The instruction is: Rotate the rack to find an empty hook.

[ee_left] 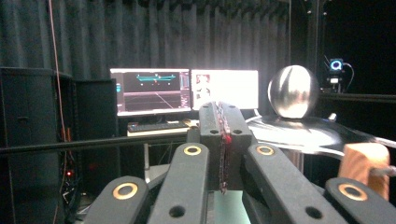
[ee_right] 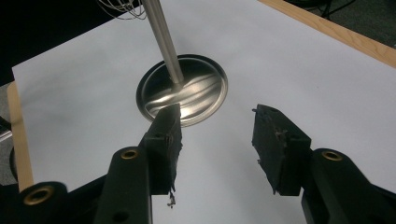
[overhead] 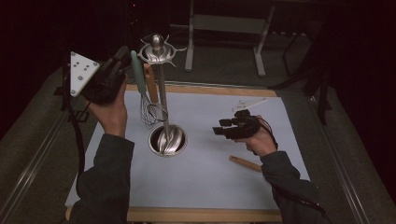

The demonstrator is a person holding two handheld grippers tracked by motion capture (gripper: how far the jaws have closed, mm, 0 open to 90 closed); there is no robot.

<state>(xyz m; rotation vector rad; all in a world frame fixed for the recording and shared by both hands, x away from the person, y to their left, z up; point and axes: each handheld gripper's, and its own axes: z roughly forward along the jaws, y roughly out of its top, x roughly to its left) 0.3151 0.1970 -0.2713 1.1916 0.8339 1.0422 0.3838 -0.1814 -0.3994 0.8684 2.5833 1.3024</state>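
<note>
Hanging step | left gripper (overhead: 122, 59) clamped on green-handled whisk (overhead: 142, 91) at utensil stand (overhead: 161, 93), table's far-left edge | right gripper (overhead: 223, 128) wide open, empty | next: release judged due.

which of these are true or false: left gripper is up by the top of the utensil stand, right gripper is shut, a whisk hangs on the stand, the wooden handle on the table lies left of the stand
1. The left gripper is up by the top of the utensil stand. True.
2. The right gripper is shut. False: its jaws stand apart, nothing between them.
3. A whisk hangs on the stand. True.
4. The wooden handle on the table lies left of the stand. False: it lies right of it, near the right hand.
</note>
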